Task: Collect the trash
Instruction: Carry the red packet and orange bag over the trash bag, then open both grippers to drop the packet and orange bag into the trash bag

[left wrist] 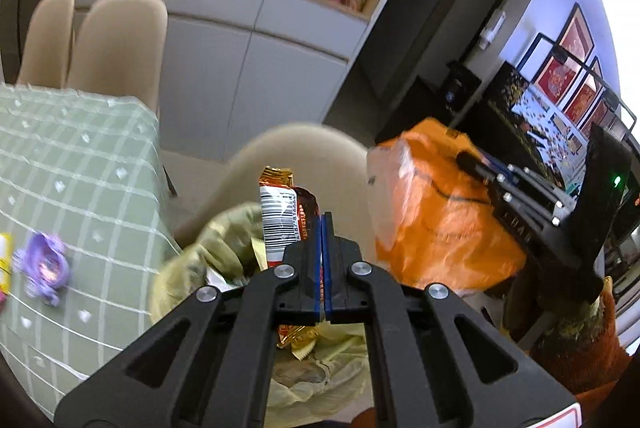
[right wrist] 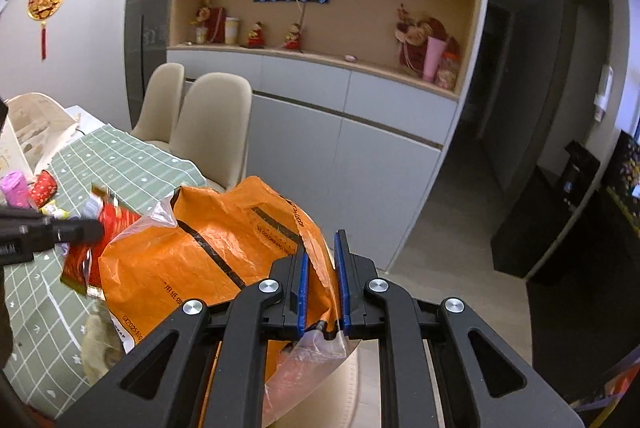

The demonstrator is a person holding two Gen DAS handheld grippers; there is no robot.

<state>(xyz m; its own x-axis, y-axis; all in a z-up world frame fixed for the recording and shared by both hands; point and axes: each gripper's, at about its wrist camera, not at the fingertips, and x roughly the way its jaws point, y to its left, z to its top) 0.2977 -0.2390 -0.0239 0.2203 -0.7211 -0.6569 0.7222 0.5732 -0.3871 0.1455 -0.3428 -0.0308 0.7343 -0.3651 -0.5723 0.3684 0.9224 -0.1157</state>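
Note:
My left gripper (left wrist: 322, 224) is shut on a red and gold snack wrapper (left wrist: 280, 216) with a barcode, held over a bin lined with a yellowish bag (left wrist: 192, 268) that has trash inside. My right gripper (right wrist: 323, 248) is shut on an orange plastic bag (right wrist: 192, 260), which also shows at the right of the left wrist view as the orange bag (left wrist: 432, 220). In the right wrist view the left gripper (right wrist: 80, 228) comes in from the left with the red wrapper (right wrist: 116, 224). A purple wrapper (left wrist: 42, 264) lies on the green checked tablecloth (left wrist: 80, 164).
Beige chairs (right wrist: 212, 124) stand at the table's far side, another chair back (left wrist: 296, 156) just behind the bin. More small trash items (right wrist: 32, 188) and a cream bag (right wrist: 36, 128) sit on the table. A cabinet wall (right wrist: 340, 132) and a dark TV stand (left wrist: 560, 156) are beyond.

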